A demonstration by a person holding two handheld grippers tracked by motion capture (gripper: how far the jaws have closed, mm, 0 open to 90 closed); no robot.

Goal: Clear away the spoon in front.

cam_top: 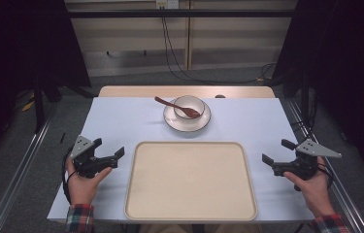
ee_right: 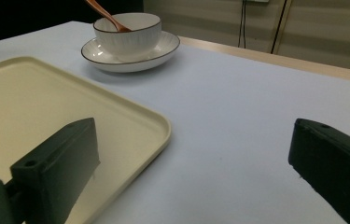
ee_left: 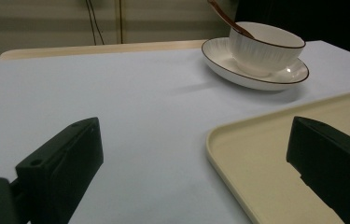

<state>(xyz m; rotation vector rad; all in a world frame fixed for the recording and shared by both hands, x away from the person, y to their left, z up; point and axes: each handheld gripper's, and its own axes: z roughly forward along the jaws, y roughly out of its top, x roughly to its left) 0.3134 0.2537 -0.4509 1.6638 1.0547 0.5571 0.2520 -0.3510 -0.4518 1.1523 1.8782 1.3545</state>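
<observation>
Bowl (cam_top: 189,106) with wooden spoon (cam_top: 175,105) sits on saucer (cam_top: 187,121), beyond empty tray (cam_top: 189,182). Left gripper (cam_top: 107,152), right gripper (cam_top: 276,151) wide open, empty, flanking tray. Risk: knocked spoon tips bowl.

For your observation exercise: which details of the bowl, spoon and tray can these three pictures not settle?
- Bowl contents: its wall hides the inside in both gripper views; too small in the high view.
- Spoon handle end: cut by the top edge in both gripper views.
- Tray near corners: cut off, partly behind the jaws.

Spoon (cam_top: 175,107) in bowl (cam_top: 190,107) beyond empty tray (cam_top: 190,180)
</observation>
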